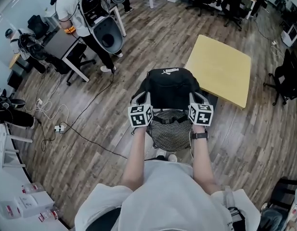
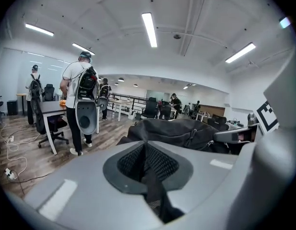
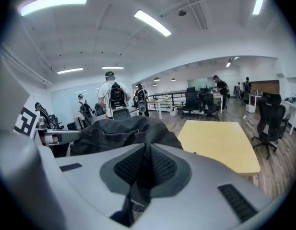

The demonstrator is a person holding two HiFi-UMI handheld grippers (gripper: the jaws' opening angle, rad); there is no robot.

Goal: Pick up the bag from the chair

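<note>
A black backpack (image 1: 170,88) lies over the far side of a chair with a round mesh seat (image 1: 171,129). I cannot tell whether it rests on the chair or hangs just above it. My left gripper (image 1: 138,100) is at the bag's left side and my right gripper (image 1: 196,99) at its right side. In the left gripper view the jaws of the left gripper (image 2: 147,163) are shut, with a black strap (image 2: 156,195) pinched between them and the bag (image 2: 181,133) just beyond. In the right gripper view the right gripper (image 3: 146,170) is likewise shut on a black strap (image 3: 133,200), with the bag (image 3: 124,133) ahead.
A yellow table (image 1: 220,69) stands right behind the chair to the right. A person wearing a back-mounted rig (image 1: 78,8) stands by a desk (image 1: 61,44) at the far left. Cables and a power strip (image 1: 57,127) lie on the wooden floor. A black office chair (image 1: 288,81) is at the right.
</note>
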